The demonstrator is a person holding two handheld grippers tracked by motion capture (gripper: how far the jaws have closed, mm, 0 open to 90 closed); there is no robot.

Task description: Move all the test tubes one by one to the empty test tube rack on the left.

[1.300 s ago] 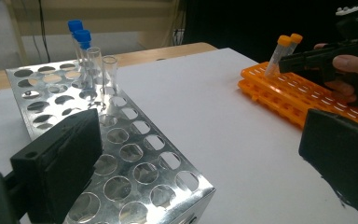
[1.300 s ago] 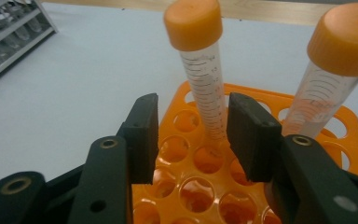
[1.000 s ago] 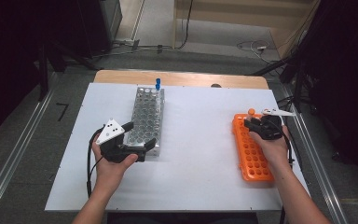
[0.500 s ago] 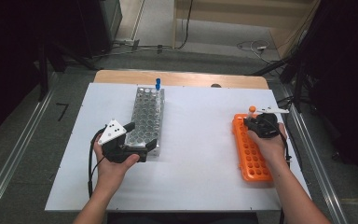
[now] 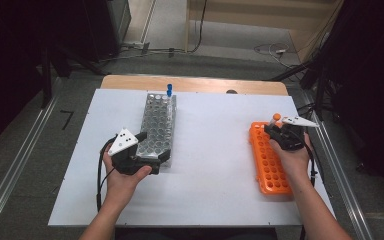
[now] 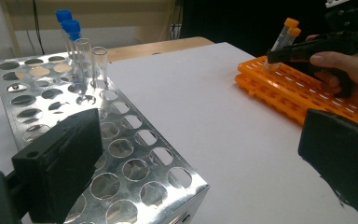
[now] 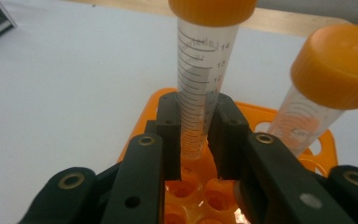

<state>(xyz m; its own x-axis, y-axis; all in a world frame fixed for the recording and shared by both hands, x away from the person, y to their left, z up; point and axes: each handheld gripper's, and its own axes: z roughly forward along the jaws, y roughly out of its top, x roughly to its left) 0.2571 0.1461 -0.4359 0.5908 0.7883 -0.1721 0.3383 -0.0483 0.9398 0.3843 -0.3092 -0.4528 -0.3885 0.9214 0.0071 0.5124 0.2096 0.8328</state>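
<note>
At the far right end of a white table [image 5: 215, 150], the right gripper [image 7: 198, 140] pinches a clear graduated tube with an orange cap [image 7: 204, 88], its two black jaws having just closed onto the tube's lower barrel. The tube stands nearly upright over the far end of an orange rack [image 5: 270, 162], its tip at one of the rack's holes; whether it is seated there or lifted slightly cannot be told. A second orange-capped tube [image 7: 324, 88] leans in the rack just beside the first, free of the jaws. In the high view the right gripper [image 5: 278, 131] sits over the rack's far end, the person's hand wrapped around its handle and a grey three-cornered plate on top.

Across the table, well apart from the orange rack, the left gripper [image 5: 152, 150] rests at the near end of a metal rack [image 5: 157, 125] punched with rows of round holes. Its jaws are spread wide: in the left gripper view one black jaw lies over the metal rack's near corner and the other stands off to the side above bare table, nothing between them. At the metal rack's far end stand two blue-capped tubes [image 6: 70, 32] and, just in front of them, two open glass tubes [image 6: 91, 60]. A strip of wooden board [image 5: 195, 84] shows beyond the table's far edge.
</note>
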